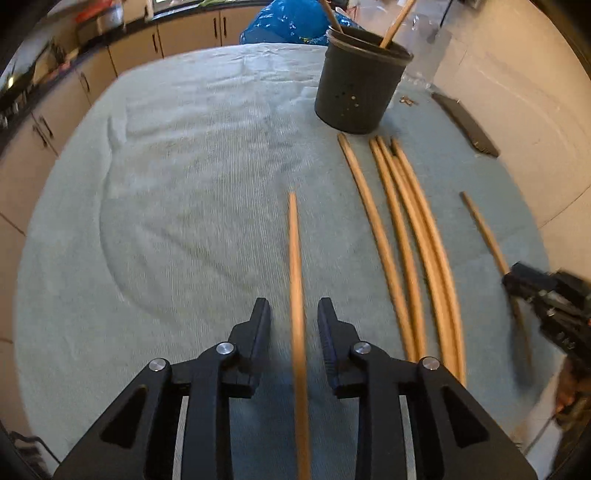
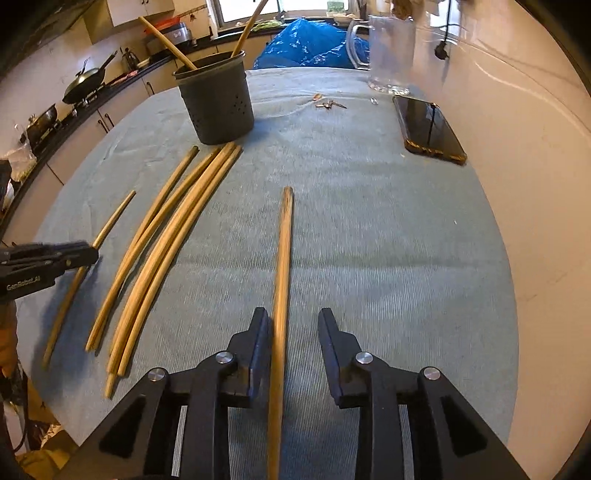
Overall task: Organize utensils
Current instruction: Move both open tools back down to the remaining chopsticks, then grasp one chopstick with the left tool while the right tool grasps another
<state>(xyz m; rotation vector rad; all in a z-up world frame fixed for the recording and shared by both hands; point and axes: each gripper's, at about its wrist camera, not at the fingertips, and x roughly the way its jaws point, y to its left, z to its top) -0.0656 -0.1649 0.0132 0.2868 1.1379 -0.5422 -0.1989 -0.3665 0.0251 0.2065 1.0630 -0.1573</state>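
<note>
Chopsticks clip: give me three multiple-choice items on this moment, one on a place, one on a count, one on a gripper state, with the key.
1. Where is the dark holder relative to the phone in the right wrist view?
A. to its left
B. to its right
C. on top of it

2. How many chopsticks stand in the holder?
A. none
B. two
C. five

3. How does the left hand-held gripper stand around its chopstick?
A. shut tight on it
B. open, one finger on each side
C. away from any chopstick

Key:
1 A: the holder stands at the far left of the towel, the phone at the right edge.
2 B: two sticks lean out of its rim.
3 B: a gap shows on both sides of the chopstick between the fingers.
</note>
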